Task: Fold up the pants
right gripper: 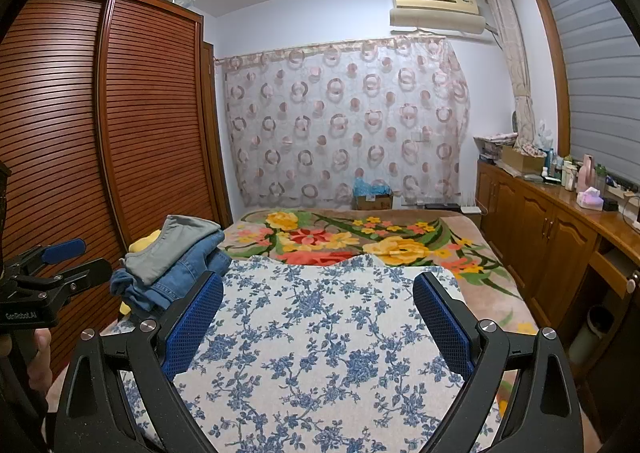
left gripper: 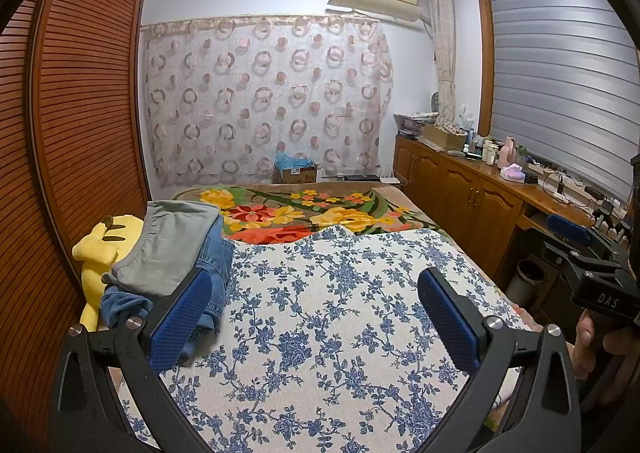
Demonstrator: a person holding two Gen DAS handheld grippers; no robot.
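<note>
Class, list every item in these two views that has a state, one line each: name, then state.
left gripper: jaws open, empty
right gripper: jaws open, empty
grey pants: folded, top of pile
blue jeans: folded, under the grey pair
wardrobe doors: closed
window blind: lowered

pants stack point(left gripper: 176, 249) at the bed's point(left gripper: 404, 213) left edge
plush toy point(left gripper: 100, 253) left of it, wardrobe point(left gripper: 80, 113) beyond; cabinets point(left gripper: 460, 189) right.

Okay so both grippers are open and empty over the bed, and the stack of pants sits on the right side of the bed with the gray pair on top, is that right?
Not quite: the stack of pants sits on the left side of the bed, next to the wardrobe, as both wrist views show. The rest holds: the gray pair tops it, and the left gripper and right gripper are open and empty.
</note>
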